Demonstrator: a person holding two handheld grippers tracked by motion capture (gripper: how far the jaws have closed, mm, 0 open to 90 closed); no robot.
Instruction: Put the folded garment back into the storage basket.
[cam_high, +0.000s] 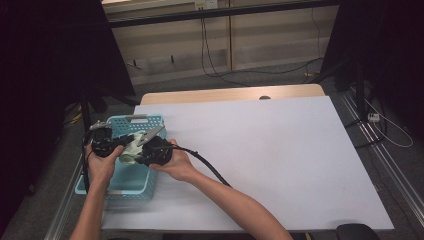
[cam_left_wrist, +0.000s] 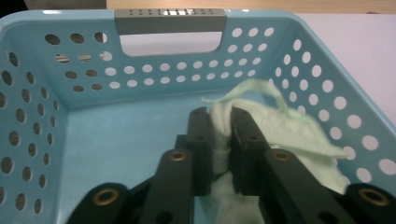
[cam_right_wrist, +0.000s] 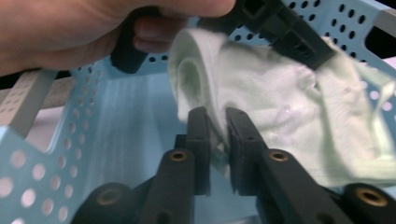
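Both hand-held grippers are over the light blue plastic basket (cam_high: 118, 181) at the left edge of the bench (cam_high: 280, 160), and between them hangs a pale green cloth (cam_high: 129, 151). The bench top is smooth, flat and white, with a strip of pale wood along its far edge.

In the left gripper view, the left hand-held gripper (cam_left_wrist: 222, 122) has its two black jaws nearly together, with a bunched fold of the cloth (cam_left_wrist: 299, 133) squeezed between the pads. The fabric looks soft and fuzzy, like terry, with a frayed strand curling up off its top edge. Around it, the basket (cam_left_wrist: 84, 126) shows smooth moulded walls with rows of round holes, rounded corners, and a grey slotted handle (cam_left_wrist: 170, 21) above a cut-out on the far wall.

Over in the right gripper view, the right hand-held gripper (cam_right_wrist: 218, 121) also has its jaws close together, pinching a rolled edge of the same cloth (cam_right_wrist: 289, 116). The towel drapes to the right in loose, rumpled folds. The other gripper's black jaws bite the cloth at the top, and the person's left hand (cam_right_wrist: 70, 32) wraps that gripper's body.

From the high view, the left hand-held gripper (cam_high: 122, 142) and right hand-held gripper (cam_high: 142, 150) nearly meet above the basket, a thick black cable (cam_high: 210, 167) trailing off the right one across the bench.
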